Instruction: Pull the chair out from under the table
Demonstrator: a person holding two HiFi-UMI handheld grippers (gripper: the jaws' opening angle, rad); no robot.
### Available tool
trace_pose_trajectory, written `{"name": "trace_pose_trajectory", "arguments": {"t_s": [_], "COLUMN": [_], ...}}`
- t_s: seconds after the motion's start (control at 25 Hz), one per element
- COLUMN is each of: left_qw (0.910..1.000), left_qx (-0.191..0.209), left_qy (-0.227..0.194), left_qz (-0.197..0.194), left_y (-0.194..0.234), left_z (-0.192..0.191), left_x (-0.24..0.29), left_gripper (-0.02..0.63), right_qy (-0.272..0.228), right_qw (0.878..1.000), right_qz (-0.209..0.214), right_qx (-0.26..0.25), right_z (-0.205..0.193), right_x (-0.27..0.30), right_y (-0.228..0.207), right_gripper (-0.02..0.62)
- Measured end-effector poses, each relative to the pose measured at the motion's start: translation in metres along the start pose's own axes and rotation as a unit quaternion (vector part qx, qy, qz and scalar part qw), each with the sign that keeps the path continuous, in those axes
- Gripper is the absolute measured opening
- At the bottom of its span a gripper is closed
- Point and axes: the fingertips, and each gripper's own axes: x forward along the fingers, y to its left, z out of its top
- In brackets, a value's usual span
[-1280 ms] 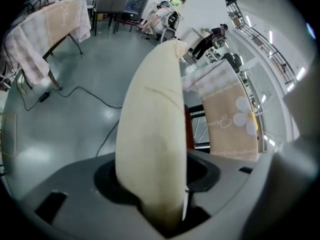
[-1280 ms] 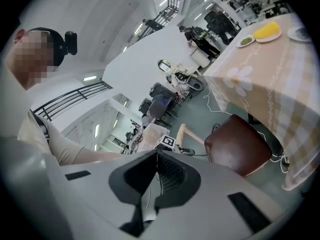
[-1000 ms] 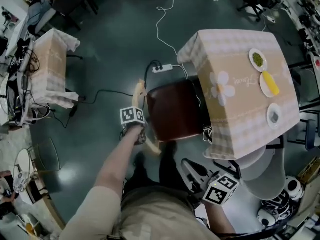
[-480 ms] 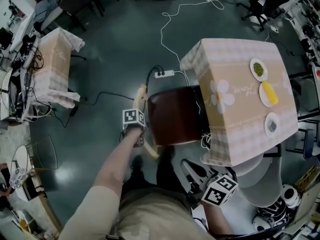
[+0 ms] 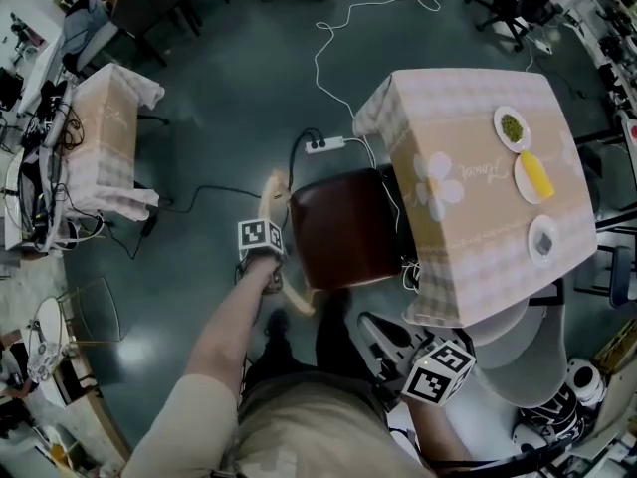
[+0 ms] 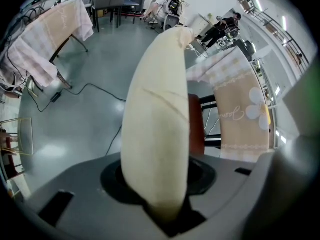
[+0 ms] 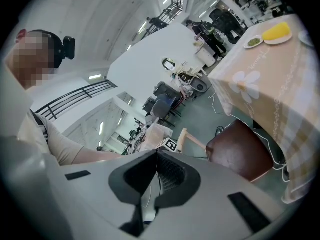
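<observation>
Item 1, upper left of the head view: a small side table point(image 5: 105, 127) draped in a pink checked cloth.

Item 2, centre left: left gripper point(image 5: 273, 270), pointing steeply down. Its jaws had just been closing and were clamped on the pale wooden back rail point(image 6: 157, 124).

Item 3, centre: chair point(image 5: 343, 229), brown seat facing up, its right edge tucked under the overhanging cloth, rail on its left side. A white power strip point(image 5: 326, 144) lay on the floor just above it.

Item 4, right: table point(image 5: 458, 98) under a pink checked cloth, carrying 3 plates in a column near its right edge: top plate point(image 5: 512, 126) held something green, middle plate point(image 5: 535, 174) a yellow item, bottom plate point(image 5: 543, 239) a small greyish portion, too small to identify.

Item 5, lower right: right gripper point(image 7: 156, 156), jaws together, holding nothing, apart from the chair.
</observation>
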Motion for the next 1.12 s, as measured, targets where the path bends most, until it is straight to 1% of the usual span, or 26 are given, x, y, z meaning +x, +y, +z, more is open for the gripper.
{"name": "trace_pose_trajectory", "arguments": {"t_s": [0.16, 0.32, 0.56, 0.72, 1.12], "left_qw": [0.9999, 0.9999, 0.9998, 0.9999, 0.9998], "left_qx": [-0.01, -0.008, -0.011, -0.008, -0.007], "left_qy": [-0.003, 0.001, 0.004, 0.008, 0.009], "left_qz": [0.007, 0.013, 0.013, 0.013, 0.017], "left_y": [0.012, 0.015, 0.02, 0.021, 0.027], "left_z": [-0.003, -0.009, -0.018, -0.02, -0.019], "left_x": [-0.005, -0.006, -0.006, -0.008, -0.01], "left_gripper": [0.167, 0.164, 0.163, 0.163, 0.158], "right_qy": [0.003, 0.0, 0.009, 0.012, 0.012], "right_qw": [1.0, 1.0, 1.0, 1.0, 1.0], "right_qz": [0.005, 0.005, 0.012, 0.013, 0.008], "right_qx": [-0.003, -0.002, -0.005, -0.008, -0.006], "right_z": [0.001, 0.003, -0.007, -0.011, -0.013], "right_x": [0.0, -0.004, -0.001, 0.002, 0.0], "right_y": [-0.003, -0.006, 0.001, 0.007, 0.006], "right_gripper": [0.011, 0.011, 0.011, 0.011, 0.011]}}
